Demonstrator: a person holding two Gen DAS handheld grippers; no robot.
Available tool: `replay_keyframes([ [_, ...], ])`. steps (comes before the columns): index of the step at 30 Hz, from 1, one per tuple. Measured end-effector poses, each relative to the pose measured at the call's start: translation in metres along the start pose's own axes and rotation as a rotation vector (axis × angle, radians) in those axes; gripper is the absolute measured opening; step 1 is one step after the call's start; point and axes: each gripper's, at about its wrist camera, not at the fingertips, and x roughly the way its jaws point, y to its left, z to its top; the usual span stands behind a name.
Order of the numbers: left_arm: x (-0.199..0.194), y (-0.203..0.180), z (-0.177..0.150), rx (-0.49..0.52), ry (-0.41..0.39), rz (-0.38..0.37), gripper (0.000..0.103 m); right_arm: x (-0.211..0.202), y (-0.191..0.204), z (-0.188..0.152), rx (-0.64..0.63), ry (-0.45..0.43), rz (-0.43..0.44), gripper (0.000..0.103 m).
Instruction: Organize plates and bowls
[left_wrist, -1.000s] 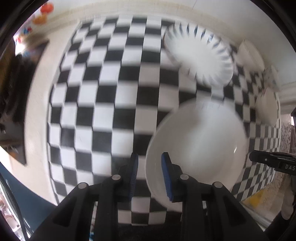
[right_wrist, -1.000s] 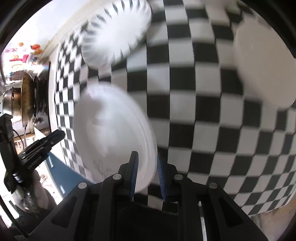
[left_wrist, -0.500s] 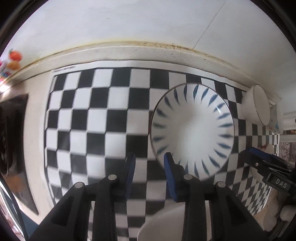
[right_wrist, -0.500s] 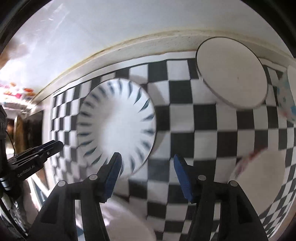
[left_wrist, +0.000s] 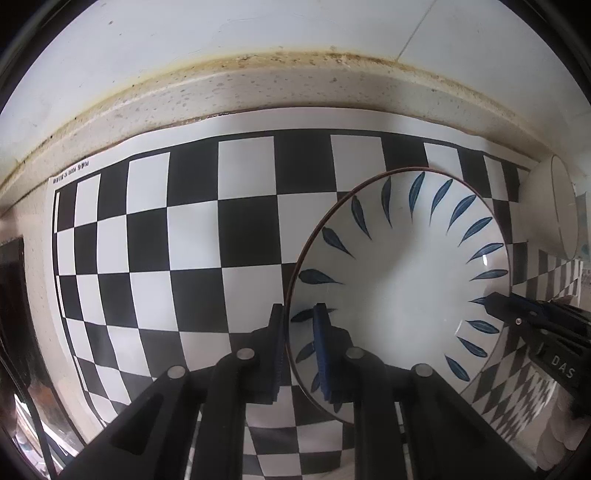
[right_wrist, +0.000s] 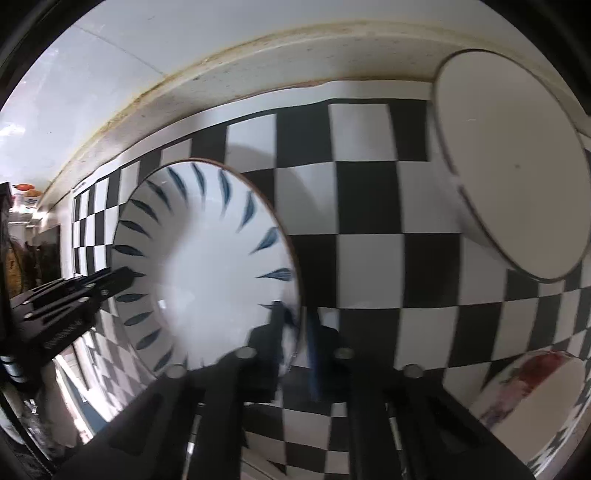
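Observation:
A white bowl with blue leaf marks (left_wrist: 402, 280) sits on the checkered mat (left_wrist: 184, 236). My left gripper (left_wrist: 299, 350) straddles its left rim, one finger outside and one inside, jaws narrow around the rim. My right gripper (right_wrist: 295, 343) straddles the bowl's (right_wrist: 207, 266) right rim the same way; this view is blurred. Each gripper shows in the other's view, the right (left_wrist: 532, 321) and the left (right_wrist: 70, 295).
A plain white bowl (right_wrist: 517, 166) lies tilted at the back right, also seen in the left wrist view (left_wrist: 554, 210). A red-patterned bowl (right_wrist: 535, 398) is at the front right. The wall and counter ledge (left_wrist: 258, 85) run close behind the mat.
Both grippers left the plain white dishes, moved forward to the blue-leaf bowl, and narrowed their jaws over its opposite rims.

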Motion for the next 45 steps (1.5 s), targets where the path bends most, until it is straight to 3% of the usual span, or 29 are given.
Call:
replay_keyframes([
  [12,-0.002,0.009,-0.02,-0.035,-0.036,-0.011,0.011,-0.007,0.011,-0.013,-0.039,-0.04,-0.002,0.01],
  [22,-0.04,0.017,-0.057,-0.04,-0.085,-0.027,0.011,-0.045,0.013,-0.032,-0.047,-0.087,0.047,0.01],
  [32,-0.099,0.023,-0.096,-0.014,-0.171,-0.017,0.011,-0.089,0.019,-0.085,-0.069,-0.131,0.092,0.01],
  [45,-0.12,0.019,-0.165,-0.002,-0.199,-0.012,0.011,-0.105,0.023,-0.179,-0.093,-0.138,0.135,0.01],
])
